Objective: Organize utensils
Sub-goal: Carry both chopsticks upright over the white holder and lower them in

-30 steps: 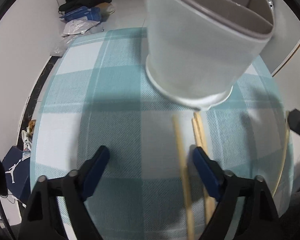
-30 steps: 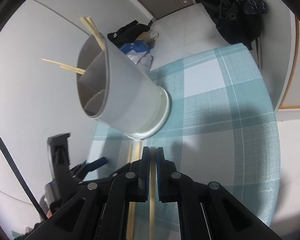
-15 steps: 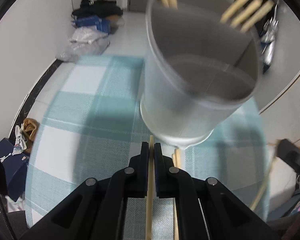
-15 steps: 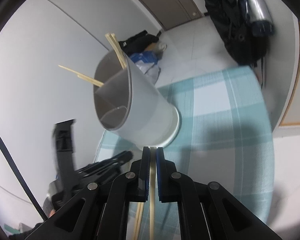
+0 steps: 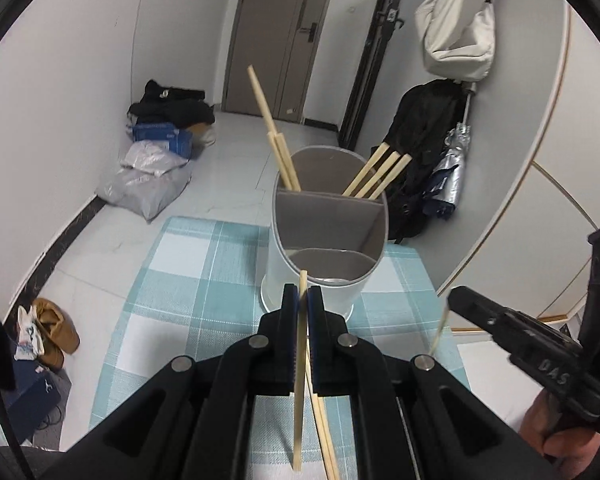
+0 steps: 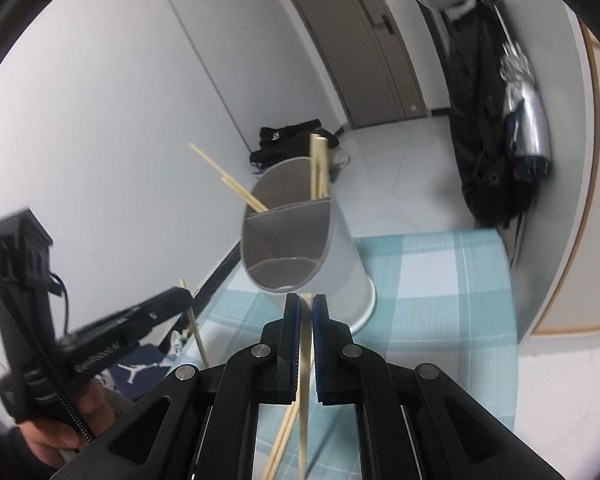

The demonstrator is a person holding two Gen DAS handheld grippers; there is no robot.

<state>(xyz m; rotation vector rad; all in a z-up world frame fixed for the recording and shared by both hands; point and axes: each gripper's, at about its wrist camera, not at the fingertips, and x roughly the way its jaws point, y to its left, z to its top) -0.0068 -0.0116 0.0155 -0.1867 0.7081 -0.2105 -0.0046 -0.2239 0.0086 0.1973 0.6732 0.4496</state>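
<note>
Tablecloth (image 5: 188, 280) partly behind holder (image 5: 300, 276)

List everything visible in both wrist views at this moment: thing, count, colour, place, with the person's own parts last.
utensil holder: one, white, divided, on tablecloth
chopsticks in holder: about five, pale wood, two rear compartments
loose chopsticks: at least one, on cloth
tablecloth: one, teal check
bags and clothes: pile, floor by wall
coats and umbrella: hanging right
door: one, grey
shoes: floor left
left gripper: black, shut on chopstick
right gripper: black, shut on chopstick
hand: right edge
</note>
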